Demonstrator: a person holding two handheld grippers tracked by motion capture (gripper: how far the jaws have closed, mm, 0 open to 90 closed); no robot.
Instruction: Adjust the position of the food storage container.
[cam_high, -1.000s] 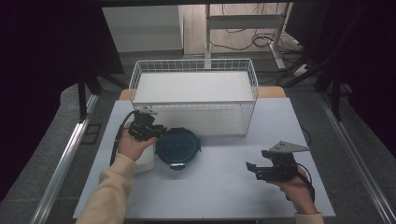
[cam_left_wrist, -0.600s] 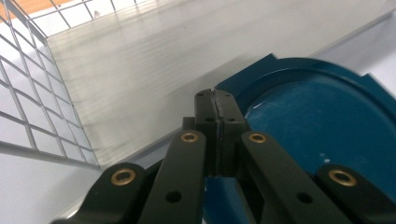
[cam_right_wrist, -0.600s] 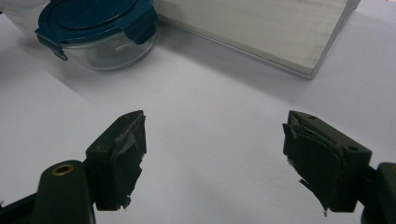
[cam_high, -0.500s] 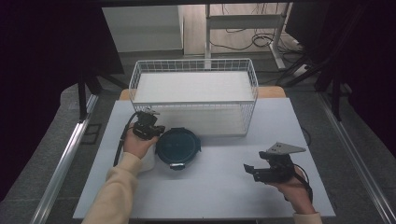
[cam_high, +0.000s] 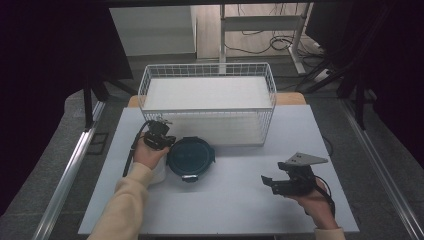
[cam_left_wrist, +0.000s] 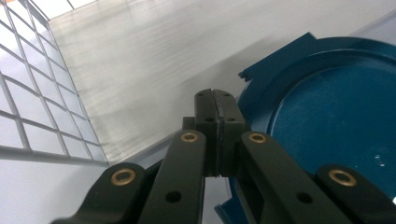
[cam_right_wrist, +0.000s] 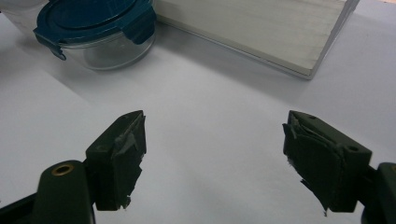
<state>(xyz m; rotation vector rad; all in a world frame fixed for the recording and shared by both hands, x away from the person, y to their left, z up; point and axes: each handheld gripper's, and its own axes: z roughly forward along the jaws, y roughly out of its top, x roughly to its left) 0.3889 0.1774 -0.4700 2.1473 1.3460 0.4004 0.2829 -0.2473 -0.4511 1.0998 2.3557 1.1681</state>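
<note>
A round glass container with a dark blue clip lid (cam_high: 190, 156) (cam_right_wrist: 95, 28) stands on the white table, just in front of the wire basket (cam_high: 207, 70). My left gripper (cam_high: 159, 136) (cam_left_wrist: 215, 100) hovers at the lid's left rim with its jaws pressed together and nothing visible between them. The blue lid (cam_left_wrist: 327, 121) lies right beside its tips. My right gripper (cam_high: 272, 182) (cam_right_wrist: 215, 158) is held low over the bare table at the front right. It is open and empty, well away from the container.
The white wire basket (cam_left_wrist: 28, 93) holds a flat white board (cam_high: 210, 92) (cam_right_wrist: 261, 28) and takes up the back middle of the table (cam_high: 240, 210). A white object (cam_high: 159, 174) sits partly hidden under the left hand. Metal rails run along both sides.
My right gripper has drifted slightly left over the table, still open. The left gripper has barely moved beside the lid.
</note>
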